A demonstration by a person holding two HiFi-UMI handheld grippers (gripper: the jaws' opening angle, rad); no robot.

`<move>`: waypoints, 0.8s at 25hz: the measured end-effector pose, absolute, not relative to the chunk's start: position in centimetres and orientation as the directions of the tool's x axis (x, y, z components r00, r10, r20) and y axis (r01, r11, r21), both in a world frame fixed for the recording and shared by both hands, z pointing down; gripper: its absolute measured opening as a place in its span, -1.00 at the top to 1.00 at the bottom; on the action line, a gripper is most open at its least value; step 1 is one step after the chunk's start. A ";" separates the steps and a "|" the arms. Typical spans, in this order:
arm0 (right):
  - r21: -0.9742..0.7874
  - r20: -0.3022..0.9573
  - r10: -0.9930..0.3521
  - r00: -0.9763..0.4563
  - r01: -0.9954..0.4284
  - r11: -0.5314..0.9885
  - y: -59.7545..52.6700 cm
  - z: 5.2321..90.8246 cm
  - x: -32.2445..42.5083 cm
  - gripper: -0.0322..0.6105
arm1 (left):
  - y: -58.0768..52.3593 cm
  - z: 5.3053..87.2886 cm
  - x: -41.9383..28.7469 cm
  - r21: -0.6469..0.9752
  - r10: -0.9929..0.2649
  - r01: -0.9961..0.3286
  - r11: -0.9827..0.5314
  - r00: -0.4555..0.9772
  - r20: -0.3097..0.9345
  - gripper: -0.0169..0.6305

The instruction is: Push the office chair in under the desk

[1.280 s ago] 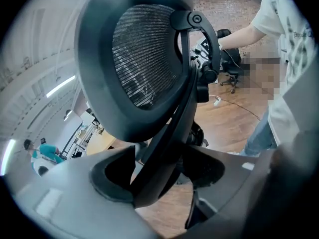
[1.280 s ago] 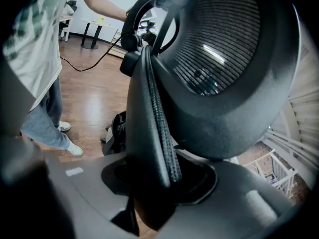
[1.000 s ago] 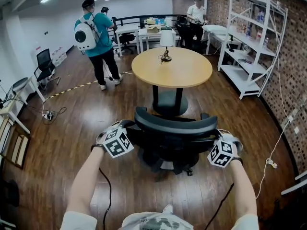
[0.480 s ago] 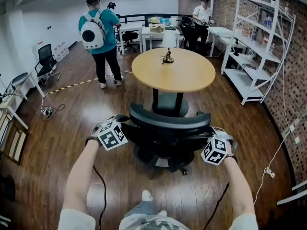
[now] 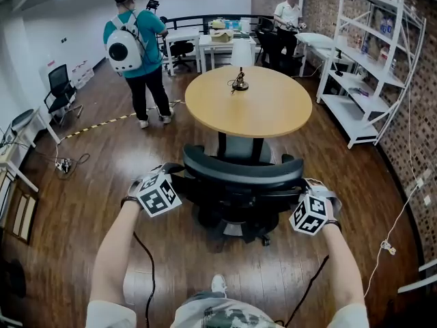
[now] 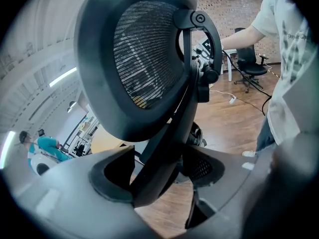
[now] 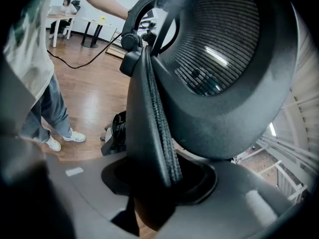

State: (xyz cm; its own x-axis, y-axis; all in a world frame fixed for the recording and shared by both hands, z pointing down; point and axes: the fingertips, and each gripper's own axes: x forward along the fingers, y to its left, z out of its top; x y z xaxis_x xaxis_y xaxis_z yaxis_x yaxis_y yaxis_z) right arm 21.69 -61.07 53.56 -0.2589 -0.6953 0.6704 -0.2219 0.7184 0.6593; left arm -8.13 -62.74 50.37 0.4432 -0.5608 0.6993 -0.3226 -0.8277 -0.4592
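Head view, looking steeply down: a dark wooden plank floor [image 5: 82,203] fills an open room with white walls at the left and back and a brick wall [image 5: 425,80] at the right.

By the left wall stands a spare black chair [image 5: 60,94]. A person with a white backpack [image 5: 135,46] stands on the floor at the upper left. White tables [image 5: 205,45] line the back of the room, and a second person [image 5: 289,12] stands beyond them. A white shelving unit [image 5: 372,60] stands against the brick.

Count: one round desk [image 5: 248,104] on a dark pedestal, one small lamp [image 5: 238,55] on its top, one office chair [image 5: 239,180] at the desk, two grippers, two people farther off.

The office chair stands at centre, between the wearer and the desk. Its backrest is just short of the desk's near edge, and its wheeled base rests on the floor below. The back faces the wearer and the seat side faces the pedestal. The backrest's long axis runs left to right across the view.

Left gripper [image 5: 172,180]: at the backrest's left end. In the left gripper view its jaws are clamped on the chair's back frame.

Right gripper [image 5: 305,195]: at the backrest's right end. In the right gripper view its jaws pinch the ribbed edge of the backrest.
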 end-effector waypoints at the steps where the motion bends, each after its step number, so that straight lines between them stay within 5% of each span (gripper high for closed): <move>1: 0.659 0.670 -0.696 -0.259 -0.224 0.718 -61.8 53.6 21.6 0.37 | -63.6 50.5 -8.1 -0.461 -0.561 -0.321 -0.827 0.446 0.697 -0.05; 20: 0.663 0.665 -0.714 -0.220 -0.266 0.699 -72.4 53.4 19.7 0.36 | -75.2 50.5 -9.8 -0.455 -0.538 -0.287 -0.843 0.464 0.703 -0.05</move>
State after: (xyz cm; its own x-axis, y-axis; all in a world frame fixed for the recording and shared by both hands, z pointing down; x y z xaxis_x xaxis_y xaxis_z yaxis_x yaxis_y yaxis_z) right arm 19.71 -72.39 53.35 -0.2205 -0.7140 0.6646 -0.2664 0.6995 0.6631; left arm -9.84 -75.23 50.54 0.4642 -0.5385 0.7033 -0.2873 -0.8426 -0.4555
